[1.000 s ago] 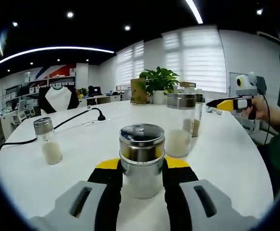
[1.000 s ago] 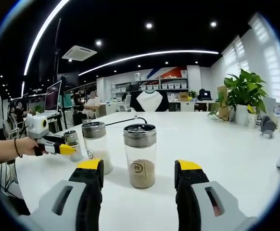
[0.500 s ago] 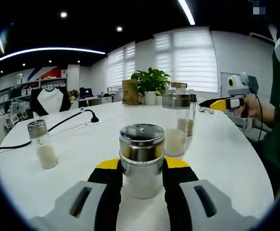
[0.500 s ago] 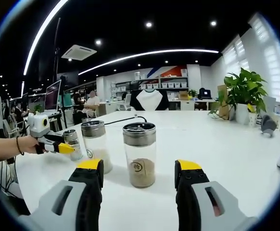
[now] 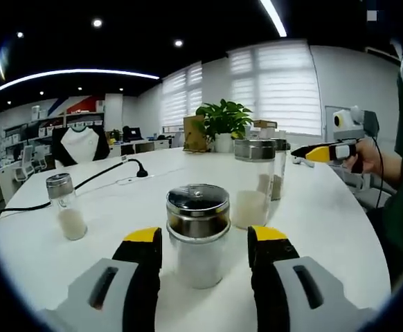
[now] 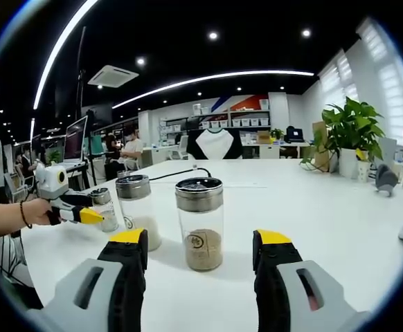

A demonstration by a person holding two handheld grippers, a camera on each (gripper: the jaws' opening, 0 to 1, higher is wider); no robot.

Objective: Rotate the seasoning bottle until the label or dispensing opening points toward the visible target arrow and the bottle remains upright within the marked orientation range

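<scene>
Left gripper (image 5: 205, 242) now parted, released from clear glass seasoning bottle with steel lid (image 5: 198, 234), clamped half a second ago. Bottle upright on white desk (image 5: 326, 221) between jaws, untouched. Rotation judged complete; no arrow discernible. Right gripper (image 6: 201, 250) open, empty.

Open-plan office: monitor (image 6: 75, 138), shelving (image 6: 224, 122), white meeting table (image 6: 340, 207)

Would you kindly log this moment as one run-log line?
left gripper: open, astride steel-lidded seasoning bottle | right gripper: open, facing brown-spice bottle | bottles upright | table: white
</scene>
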